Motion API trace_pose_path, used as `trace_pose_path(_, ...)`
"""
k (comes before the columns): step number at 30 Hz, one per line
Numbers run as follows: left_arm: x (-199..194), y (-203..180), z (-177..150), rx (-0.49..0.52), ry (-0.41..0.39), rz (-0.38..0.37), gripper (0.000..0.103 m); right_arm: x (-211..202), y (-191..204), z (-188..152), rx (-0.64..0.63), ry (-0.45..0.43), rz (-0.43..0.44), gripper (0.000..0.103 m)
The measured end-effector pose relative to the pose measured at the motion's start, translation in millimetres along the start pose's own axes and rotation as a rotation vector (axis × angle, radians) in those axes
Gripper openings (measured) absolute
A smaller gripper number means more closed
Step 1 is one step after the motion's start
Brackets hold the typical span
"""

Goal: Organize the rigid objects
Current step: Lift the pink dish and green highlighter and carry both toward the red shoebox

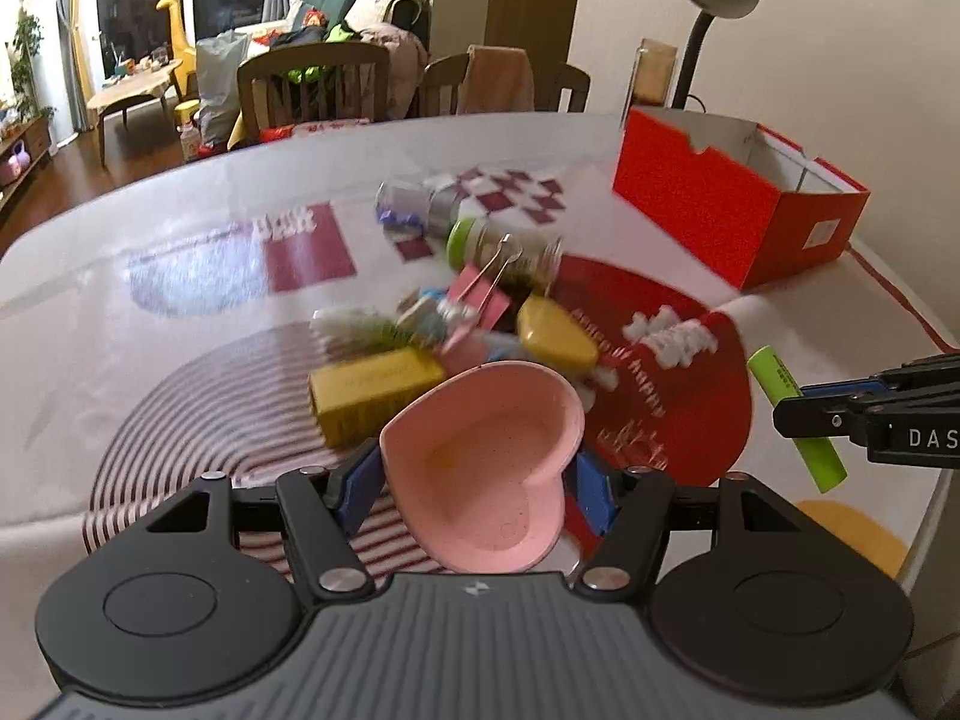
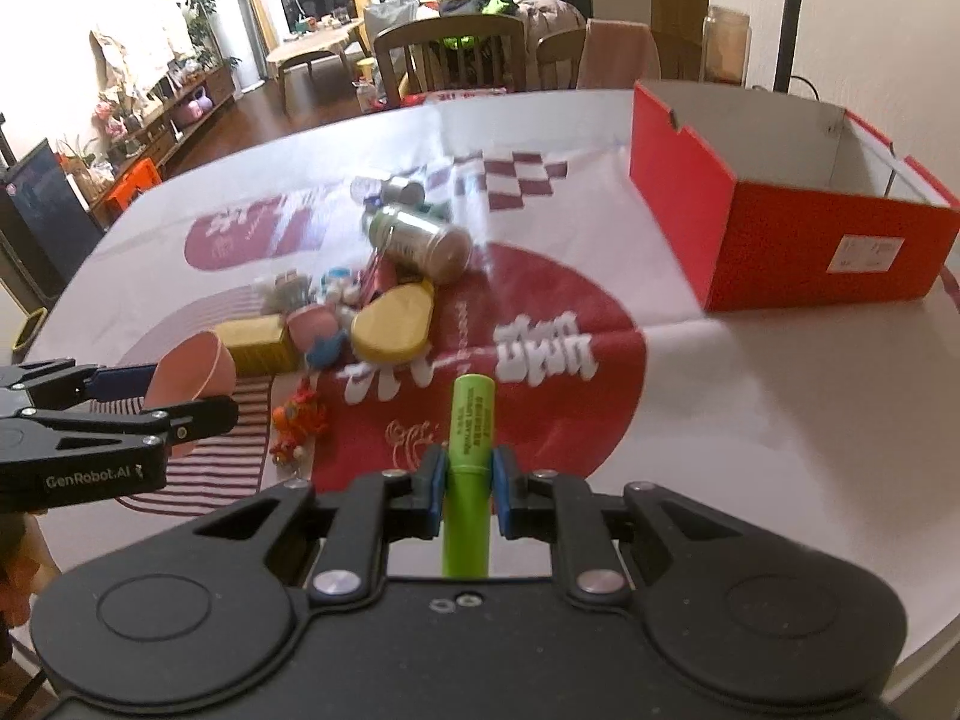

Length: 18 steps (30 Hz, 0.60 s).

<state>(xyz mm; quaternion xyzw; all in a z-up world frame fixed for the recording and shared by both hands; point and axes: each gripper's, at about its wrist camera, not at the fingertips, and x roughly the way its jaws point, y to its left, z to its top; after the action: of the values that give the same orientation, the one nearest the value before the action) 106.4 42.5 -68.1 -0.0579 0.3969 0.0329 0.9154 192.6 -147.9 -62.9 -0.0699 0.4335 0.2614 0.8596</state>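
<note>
Tablecloth (image 2: 720, 390) clutter (image 2: 360, 300) beside open red box (image 2: 780, 240)

Home: sofa (image 1: 336, 12), dining chairs (image 1: 312, 81)

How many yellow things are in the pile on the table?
2: a yellow block at the pile's near left, and a rounded yellow case just right of it, below the tipped jar. More could be hidden underneath the jumble.

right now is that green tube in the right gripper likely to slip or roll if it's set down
The green tube looks smooth and round, so it would probably roll on the table. The right gripper pinches only its lower part, so it might pivot. It seems stiff and light.
</note>
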Motion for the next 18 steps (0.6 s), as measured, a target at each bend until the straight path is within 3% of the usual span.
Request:
trace_pose_path(11,-1,-50,54,0.035,-0.017,-0.035,0.066,-28,-66,52,0.019,-0.052,0.020,0.015)
trace_pose_path(15,5,-73,80,0.059,-0.060,-0.035,0.066,-33,-94,78,0.011,-0.090,0.005,0.015)
trace_pose_path(18,12,-83,101,0.023,-0.088,-0.026,0.066,-34,-120,96,0.029,-0.103,-0.001,0.015)
